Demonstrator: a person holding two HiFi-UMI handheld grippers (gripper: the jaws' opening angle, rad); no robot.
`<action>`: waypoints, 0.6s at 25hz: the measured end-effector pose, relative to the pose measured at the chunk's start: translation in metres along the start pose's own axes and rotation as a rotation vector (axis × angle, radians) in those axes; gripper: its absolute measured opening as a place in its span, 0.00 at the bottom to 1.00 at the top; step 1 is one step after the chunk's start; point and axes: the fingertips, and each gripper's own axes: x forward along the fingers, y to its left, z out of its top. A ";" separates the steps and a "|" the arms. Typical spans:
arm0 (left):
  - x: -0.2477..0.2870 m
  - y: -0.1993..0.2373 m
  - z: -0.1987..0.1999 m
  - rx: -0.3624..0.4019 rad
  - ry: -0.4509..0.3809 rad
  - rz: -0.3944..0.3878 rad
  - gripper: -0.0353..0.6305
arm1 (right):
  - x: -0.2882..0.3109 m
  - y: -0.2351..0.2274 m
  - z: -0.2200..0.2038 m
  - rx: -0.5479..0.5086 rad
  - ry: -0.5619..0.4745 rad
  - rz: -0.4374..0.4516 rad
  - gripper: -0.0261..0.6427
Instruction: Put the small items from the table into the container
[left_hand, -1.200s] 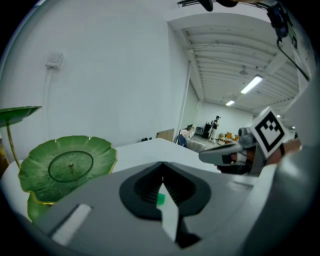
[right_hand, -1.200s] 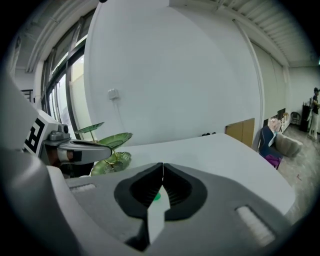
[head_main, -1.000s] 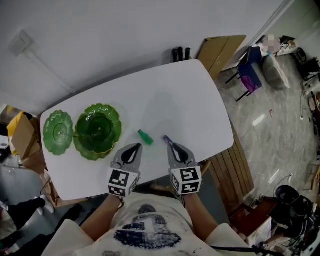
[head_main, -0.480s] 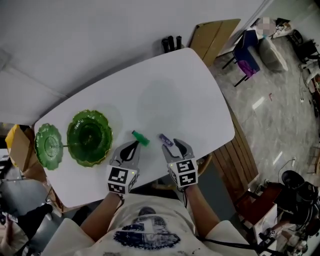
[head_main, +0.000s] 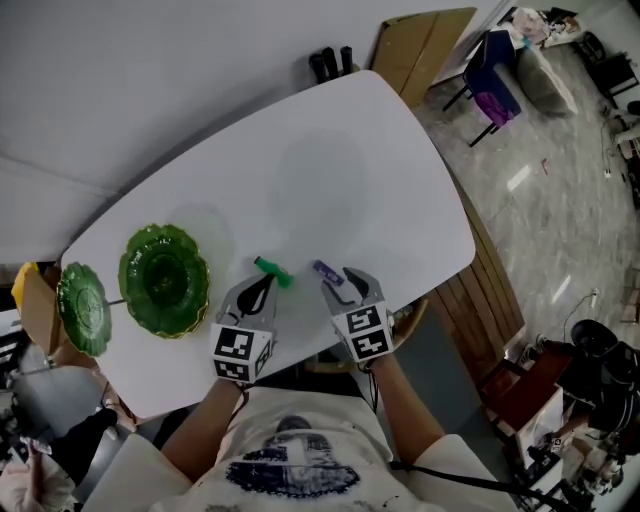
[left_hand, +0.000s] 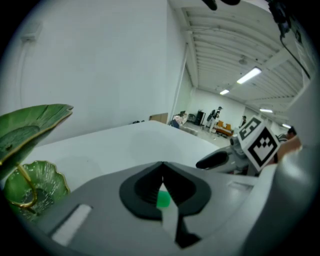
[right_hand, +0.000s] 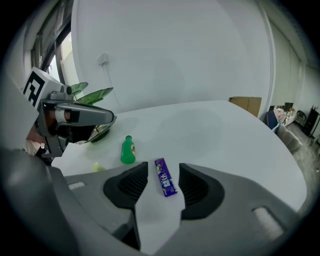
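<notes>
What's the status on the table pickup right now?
Left gripper shut, empty, green bottle just ahead. Right gripper open, purple candy bar on table lined up between jaws, ungripped. Green dish empty.

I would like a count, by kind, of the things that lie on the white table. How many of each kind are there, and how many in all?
Green leaf-shaped dishes: 2
Small green bottle: 1
Purple wrapped bar: 1
Small pale yellow lump, too blurred to name: 1
Total: 5

Far back — a cardboard sheet (head_main: 420, 45), a blue chair (head_main: 492, 62) near it.
</notes>
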 end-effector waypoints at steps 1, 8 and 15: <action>0.002 0.000 -0.002 0.000 0.005 -0.002 0.04 | 0.002 0.000 -0.002 -0.007 0.004 0.003 0.32; 0.014 -0.002 -0.012 0.007 0.047 -0.009 0.04 | 0.016 -0.008 -0.015 -0.053 0.040 0.015 0.28; 0.017 -0.006 -0.016 0.012 0.063 -0.018 0.04 | 0.022 -0.006 -0.023 -0.090 0.074 0.018 0.27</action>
